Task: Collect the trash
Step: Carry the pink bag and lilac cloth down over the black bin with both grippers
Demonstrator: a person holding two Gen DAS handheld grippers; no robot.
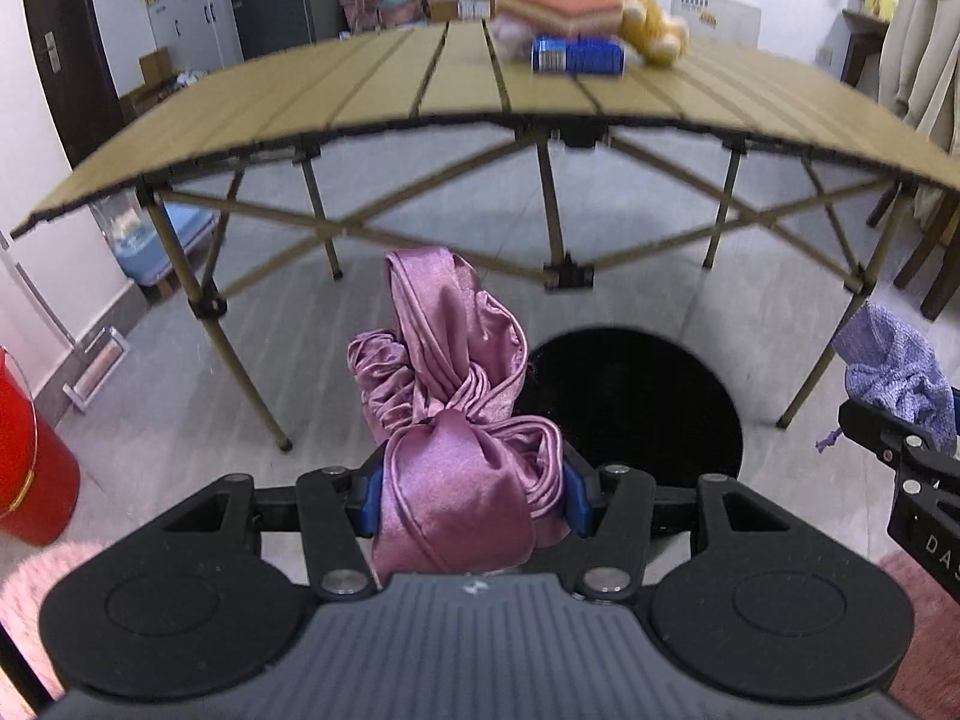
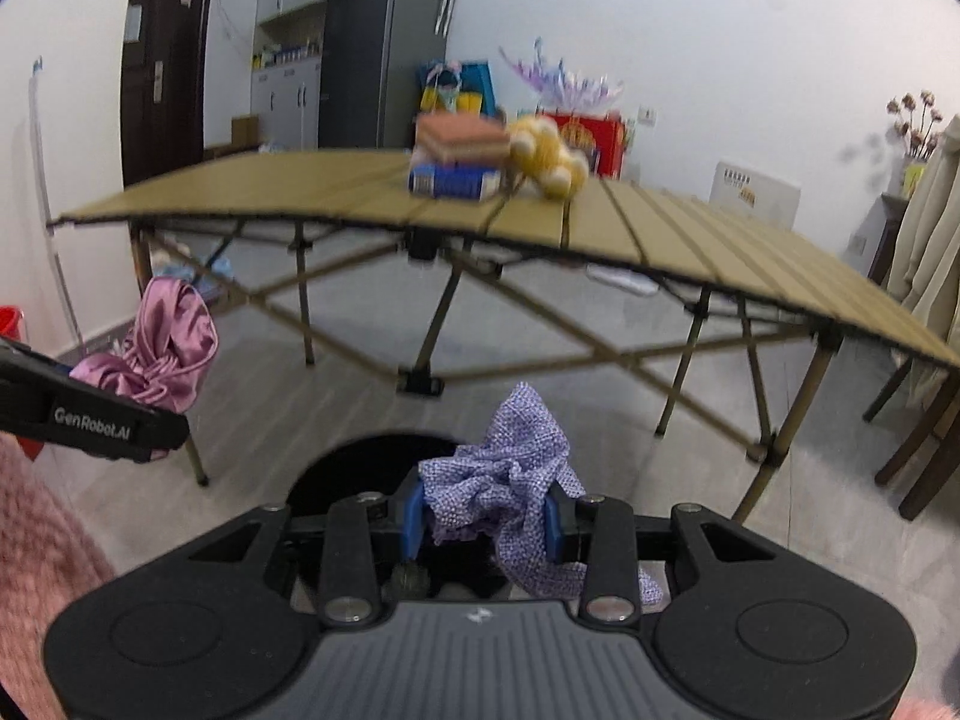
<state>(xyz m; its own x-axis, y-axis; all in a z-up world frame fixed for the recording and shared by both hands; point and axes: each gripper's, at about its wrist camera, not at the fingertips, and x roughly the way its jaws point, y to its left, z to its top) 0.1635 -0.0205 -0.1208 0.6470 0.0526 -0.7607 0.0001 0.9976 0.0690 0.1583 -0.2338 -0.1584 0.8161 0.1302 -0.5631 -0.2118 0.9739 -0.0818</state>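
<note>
Carry-to-bin step. Left gripper (image 1: 474, 495) clamped on shiny pink satin cloth bundle (image 1: 456, 420), frame centre; right gripper (image 2: 483, 519) clamped on crumpled purple woven rag (image 2: 510, 474), lower centre. Round black bin opening (image 1: 636, 408) lies just below; next, probably release over it.

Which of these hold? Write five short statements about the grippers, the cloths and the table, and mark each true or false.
1. The left gripper is shut on a pink satin cloth. True.
2. The right gripper is open and holds nothing. False: it is shut on a purple woven cloth.
3. A blue can lies on its side on the folding table. True.
4. The yellow plush toy sits on the floor under the table. False: it is on the tabletop, beside the can.
5. A black round bin opening shows below, just beyond the left gripper. True.
</note>
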